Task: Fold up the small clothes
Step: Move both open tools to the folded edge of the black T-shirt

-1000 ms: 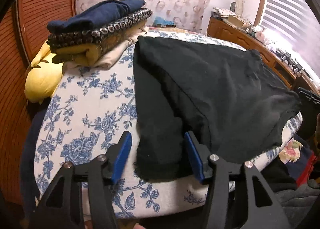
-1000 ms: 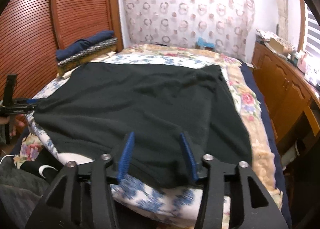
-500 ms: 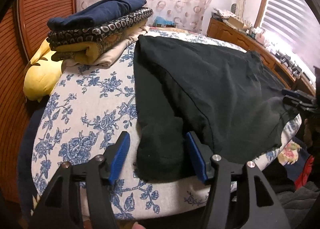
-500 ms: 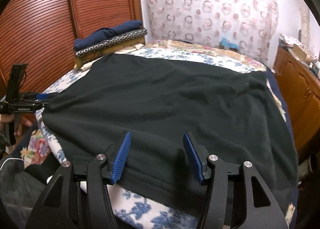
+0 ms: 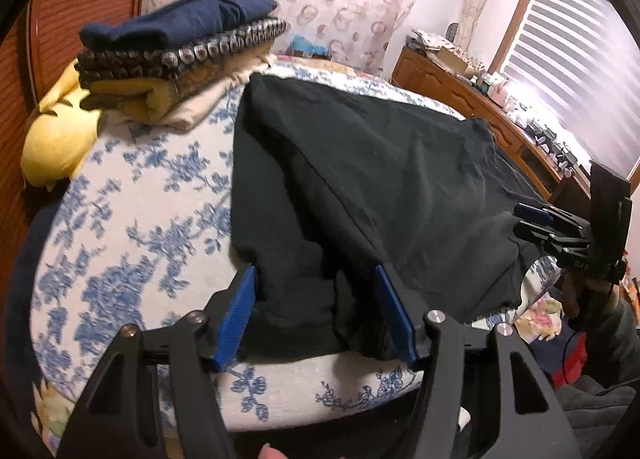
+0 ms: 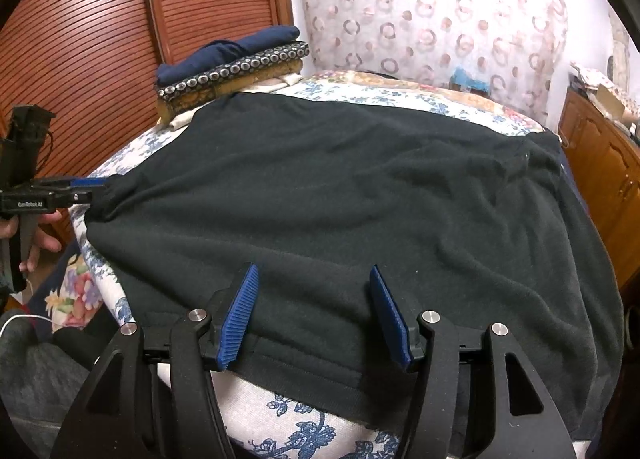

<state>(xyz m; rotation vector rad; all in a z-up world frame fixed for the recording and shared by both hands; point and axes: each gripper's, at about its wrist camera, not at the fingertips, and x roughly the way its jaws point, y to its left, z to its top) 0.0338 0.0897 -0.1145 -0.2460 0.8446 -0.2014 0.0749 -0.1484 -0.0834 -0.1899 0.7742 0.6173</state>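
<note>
In the left wrist view, the black garment (image 5: 384,187) lies spread across the blue-flowered bed cover (image 5: 132,227), which serves as the landmark here. The garment covers the right half of the cover, with one sleeve reaching down to the cover's near edge. The left gripper (image 5: 316,311) sits at that near edge with its blue pads wide apart, one on each side of the sleeve end; the jaws stand open and pinch nothing. At the far left corner of the cover rests a stack of folded clothes (image 5: 180,47), navy on top, a patterned dark piece under it, yellow and cream below. A yellow pillow (image 5: 56,139) lies just off the cover's left side. At the cover's right edge the right gripper (image 5: 560,227) meets the garment's hem. A wooden dresser (image 5: 460,99) stands beyond the cover, below a window with blinds.

In the right wrist view, the garment (image 6: 340,199) fills most of the cover (image 6: 304,423). The right gripper (image 6: 312,315) hovers over the hem at the cover's near edge, its pads spread and open above the cloth. At the cover's left edge the left gripper (image 6: 80,187) touches the sleeve tip. The folded stack (image 6: 232,63) sits at the far left corner, in front of a slatted wooden door (image 6: 120,39).
</note>
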